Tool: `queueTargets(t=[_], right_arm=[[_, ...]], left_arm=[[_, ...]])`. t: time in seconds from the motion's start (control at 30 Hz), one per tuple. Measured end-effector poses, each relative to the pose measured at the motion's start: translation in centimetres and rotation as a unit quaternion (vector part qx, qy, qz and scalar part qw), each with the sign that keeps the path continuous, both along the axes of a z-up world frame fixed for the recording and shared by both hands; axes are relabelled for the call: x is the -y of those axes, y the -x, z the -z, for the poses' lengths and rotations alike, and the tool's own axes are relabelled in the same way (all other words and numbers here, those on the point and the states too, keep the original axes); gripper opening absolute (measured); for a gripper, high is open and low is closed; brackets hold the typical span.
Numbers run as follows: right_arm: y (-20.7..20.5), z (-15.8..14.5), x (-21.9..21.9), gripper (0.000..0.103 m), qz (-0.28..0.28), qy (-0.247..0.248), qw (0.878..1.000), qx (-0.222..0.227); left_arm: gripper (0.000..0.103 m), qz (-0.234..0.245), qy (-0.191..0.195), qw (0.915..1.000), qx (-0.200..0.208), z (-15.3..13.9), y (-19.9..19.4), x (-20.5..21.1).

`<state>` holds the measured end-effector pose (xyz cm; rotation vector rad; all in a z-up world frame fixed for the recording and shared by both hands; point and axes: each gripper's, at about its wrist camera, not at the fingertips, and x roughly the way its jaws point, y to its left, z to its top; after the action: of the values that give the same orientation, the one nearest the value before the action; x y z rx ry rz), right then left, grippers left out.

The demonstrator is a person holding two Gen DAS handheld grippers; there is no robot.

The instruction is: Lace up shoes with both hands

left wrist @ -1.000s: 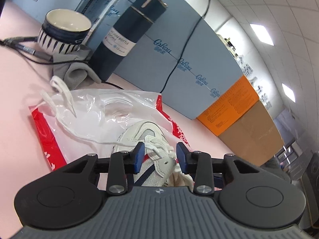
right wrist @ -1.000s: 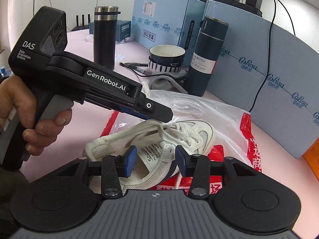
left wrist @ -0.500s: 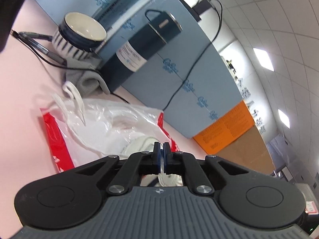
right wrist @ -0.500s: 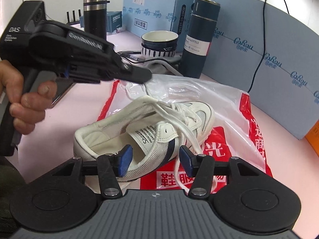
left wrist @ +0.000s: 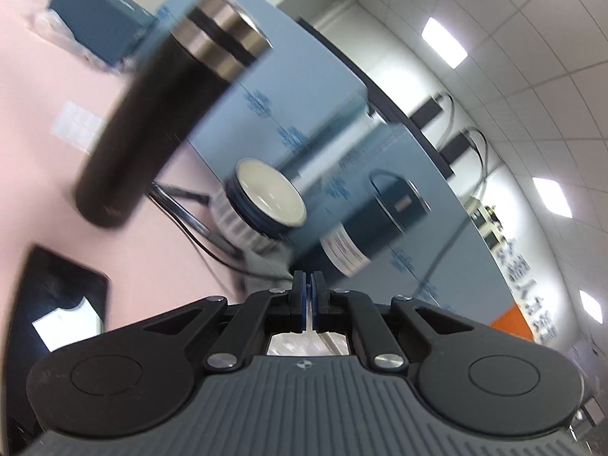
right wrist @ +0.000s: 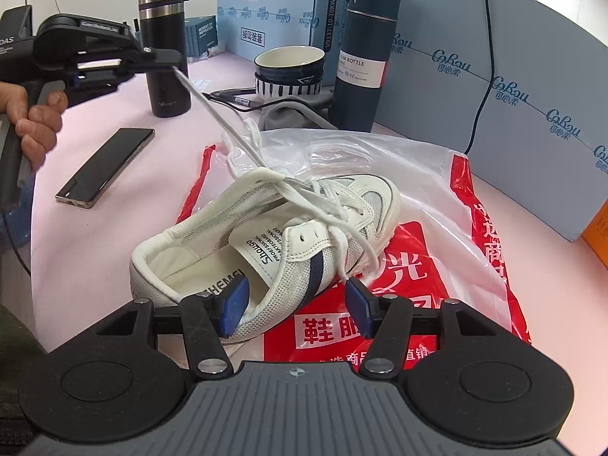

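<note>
Left tool pinches the flat white lace taut, tensioning the white mesh sneaker; right tool hovers wide near the desk's front edge.

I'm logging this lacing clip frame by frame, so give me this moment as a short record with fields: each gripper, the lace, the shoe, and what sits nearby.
left gripper: shut on the lace, raised to the shoe's left
right gripper: open, empty, low at the shoe's near side
lace: white, stretched taut from the left gripper down to the shoe's eyelets
shoe: white sneaker with navy stripe, lying on a red and clear plastic bag
nearby: phone, black tumbler, bowl, navy bottle
</note>
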<state>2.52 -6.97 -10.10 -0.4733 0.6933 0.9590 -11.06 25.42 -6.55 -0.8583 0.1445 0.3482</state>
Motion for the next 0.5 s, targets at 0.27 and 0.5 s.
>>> queueTargets(t=[0.27,0.5], right_arm=[[-0.3,0.1,0.2,0.058,0.011,0.0,1.0,-0.008],[-0.8,0.2,0.4,0.063,0.021,-0.002,1.0,-0.018]], left_arm=[[0.002,-0.072,-0.023,0.9968,-0.025,-1.1,3.8,-3.4],[0.002,-0.111,-0.031,0.9916,-0.057,-1.0,6.2,-4.9]])
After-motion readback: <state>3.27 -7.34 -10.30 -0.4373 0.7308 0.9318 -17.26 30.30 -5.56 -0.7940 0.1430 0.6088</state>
